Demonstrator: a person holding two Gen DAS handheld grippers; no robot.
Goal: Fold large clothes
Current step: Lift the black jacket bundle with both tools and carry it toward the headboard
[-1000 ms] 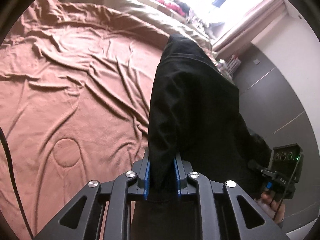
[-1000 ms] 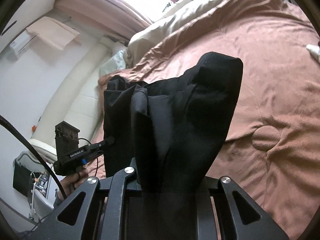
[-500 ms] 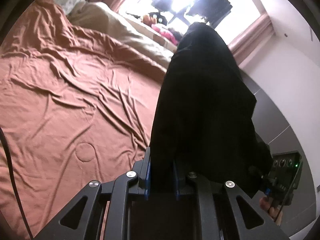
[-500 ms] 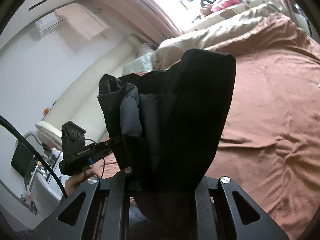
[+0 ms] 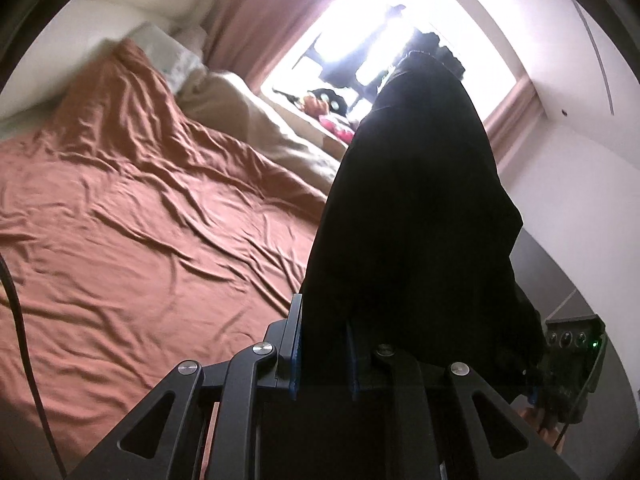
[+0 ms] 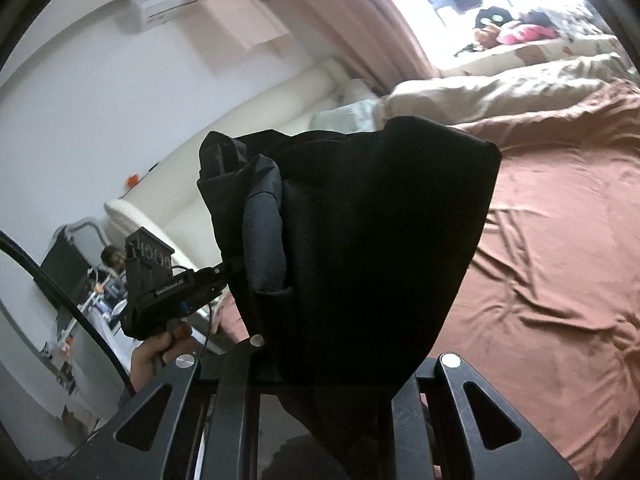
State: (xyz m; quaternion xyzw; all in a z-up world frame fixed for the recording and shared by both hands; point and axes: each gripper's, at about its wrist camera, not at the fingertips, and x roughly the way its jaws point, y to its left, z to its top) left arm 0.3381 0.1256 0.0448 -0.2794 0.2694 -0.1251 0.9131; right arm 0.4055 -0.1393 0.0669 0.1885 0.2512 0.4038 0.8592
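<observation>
My left tongs (image 5: pixel 322 344) and right tongs (image 6: pixel 320 364) both clamped on black garment (image 5: pixel 412 216), frame centre, bed (image 5: pixel 132 248) at left.

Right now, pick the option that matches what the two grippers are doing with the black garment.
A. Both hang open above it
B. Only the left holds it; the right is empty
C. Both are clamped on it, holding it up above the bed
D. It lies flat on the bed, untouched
C: the black garment is pinched in the left gripper and in the right gripper, clear of the brown bedspread.
</observation>
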